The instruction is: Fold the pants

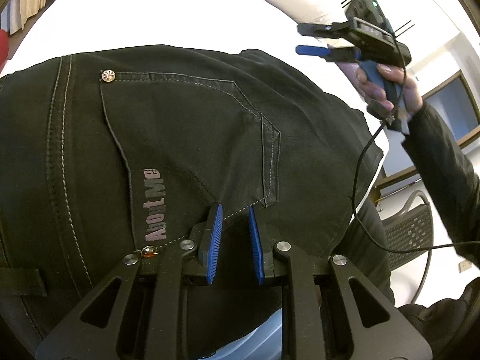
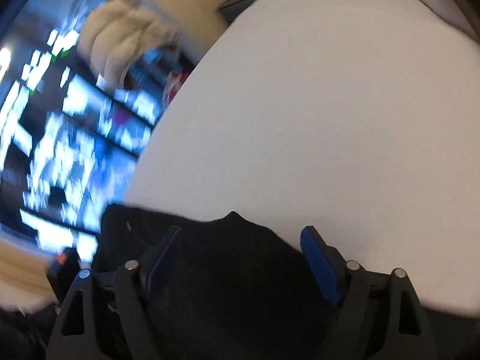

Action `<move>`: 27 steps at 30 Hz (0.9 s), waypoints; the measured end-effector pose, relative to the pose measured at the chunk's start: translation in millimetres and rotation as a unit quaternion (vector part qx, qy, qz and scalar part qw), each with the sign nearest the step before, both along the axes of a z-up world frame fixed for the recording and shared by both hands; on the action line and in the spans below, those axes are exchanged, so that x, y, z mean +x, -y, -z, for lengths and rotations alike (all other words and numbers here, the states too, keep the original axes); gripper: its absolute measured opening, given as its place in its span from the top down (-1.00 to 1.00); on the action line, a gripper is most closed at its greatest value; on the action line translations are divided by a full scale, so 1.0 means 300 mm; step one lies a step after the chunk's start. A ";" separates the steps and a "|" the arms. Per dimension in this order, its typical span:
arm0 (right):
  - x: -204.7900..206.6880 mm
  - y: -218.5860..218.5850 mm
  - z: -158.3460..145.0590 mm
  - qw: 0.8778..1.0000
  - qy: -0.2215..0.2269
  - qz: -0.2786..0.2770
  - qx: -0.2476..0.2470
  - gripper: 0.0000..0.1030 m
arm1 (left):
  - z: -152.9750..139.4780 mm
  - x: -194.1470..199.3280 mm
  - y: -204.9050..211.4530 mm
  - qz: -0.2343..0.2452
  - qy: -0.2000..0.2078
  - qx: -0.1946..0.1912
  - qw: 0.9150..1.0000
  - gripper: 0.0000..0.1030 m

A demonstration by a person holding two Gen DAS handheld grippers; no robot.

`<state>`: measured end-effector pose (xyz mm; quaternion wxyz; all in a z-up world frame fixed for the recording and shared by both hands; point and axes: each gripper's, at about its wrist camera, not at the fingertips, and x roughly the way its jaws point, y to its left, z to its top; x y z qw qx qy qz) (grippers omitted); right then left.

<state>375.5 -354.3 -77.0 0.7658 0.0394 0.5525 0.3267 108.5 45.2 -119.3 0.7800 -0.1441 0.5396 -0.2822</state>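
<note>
The black jeans (image 1: 168, 138) lie spread, back pocket up, on the white table (image 1: 180, 18), no finished fold showing. The left gripper (image 1: 235, 240) pinches denim by the pocket seam; the right gripper (image 1: 312, 38) hangs clear, jaws apart, empty.

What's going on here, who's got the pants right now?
A person is folding black pants on a white table, one tool in each hand. The left tool sits low over the back-pocket area, its jaws close together; whether it pinches cloth is unclear. The right tool is lifted off to the side, open and empty.
</note>
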 end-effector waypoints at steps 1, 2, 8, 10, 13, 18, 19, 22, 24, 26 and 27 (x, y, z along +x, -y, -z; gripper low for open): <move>-0.012 -0.005 0.011 1.000 0.005 -0.015 -0.020 -0.56 | 0.000 0.000 0.000 0.000 0.000 0.000 1.000 0.65; -0.011 -0.014 0.025 0.999 0.002 -0.030 -0.031 -0.54 | 0.000 0.000 -0.002 0.001 -0.001 -0.002 1.000 0.65; 0.010 -0.065 0.149 0.991 -0.024 -0.094 -0.091 -0.27 | 0.003 0.010 -0.023 0.003 -0.004 -0.010 1.000 0.66; 0.028 -0.080 0.176 0.989 -0.037 -0.100 -0.099 -0.06 | 0.003 0.012 -0.031 0.002 -0.005 -0.012 1.000 0.66; 0.008 -0.095 0.196 0.987 -0.028 -0.111 -0.117 0.52 | 0.002 0.014 -0.037 0.003 -0.005 -0.014 1.000 0.66; -0.051 -0.094 0.188 0.982 0.013 -0.098 -0.160 0.91 | 0.001 0.016 -0.042 0.003 -0.005 -0.014 1.000 0.66; -0.058 -0.083 0.187 0.982 0.021 -0.090 -0.166 0.94 | 0.001 0.016 -0.042 0.002 -0.005 -0.014 1.000 0.66; -0.066 -0.067 0.186 0.981 0.045 -0.046 -0.185 0.99 | -0.004 0.018 -0.047 0.002 -0.004 -0.013 1.000 0.66; -0.035 -0.032 0.178 0.974 0.064 0.014 -0.215 1.00 | -0.009 0.018 -0.048 0.002 -0.002 -0.012 1.000 0.66; -0.011 0.035 0.156 0.969 0.073 0.096 -0.217 0.99 | -0.011 0.014 -0.044 0.002 0.001 -0.009 1.000 0.66; -0.016 0.071 0.127 0.969 0.072 0.134 -0.197 0.89 | -0.011 0.010 -0.037 0.001 0.002 -0.008 1.000 0.66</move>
